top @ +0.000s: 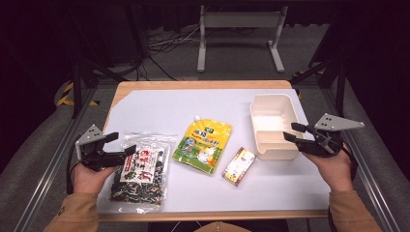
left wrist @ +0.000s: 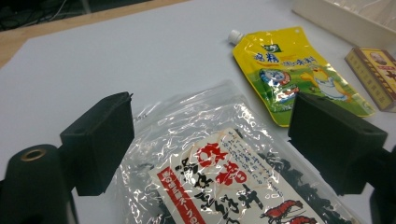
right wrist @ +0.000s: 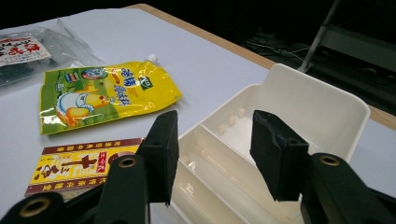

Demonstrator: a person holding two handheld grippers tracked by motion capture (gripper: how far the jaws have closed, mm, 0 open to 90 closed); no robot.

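High view: left gripper [top: 122,144] sits at the near-left of the table [top: 159,104], jaws spread wide, holding nothing, right over the top edge of the clear seaweed bag [top: 141,173]. Right gripper [top: 293,133] is at the right, jaws also wide and empty, straddling the near wall of the cream divided tray [top: 272,124]. Whether a jaw touches the wall, I can't tell.

Between them lie the yellow spout pouch [top: 203,145], flat, mid-table, and the small red-and-yellow box [top: 239,166], just near-left of the tray. All four items are apart from each other.

Left gripper view: the bag's crinkled film lies between the jaws, label further down; nothing pinched yet.

Right gripper view: tray wall between the jaws, both compartments look empty apart from a few small specks at the far end.

Read: pre-grasp stage, looks like packing items into the tray; nothing loaded. Next move, my guess: left drops and closes on the bag's top seam, since thin slippery film needs a low, flat pinch. Right closes on the tray wall to steady it.
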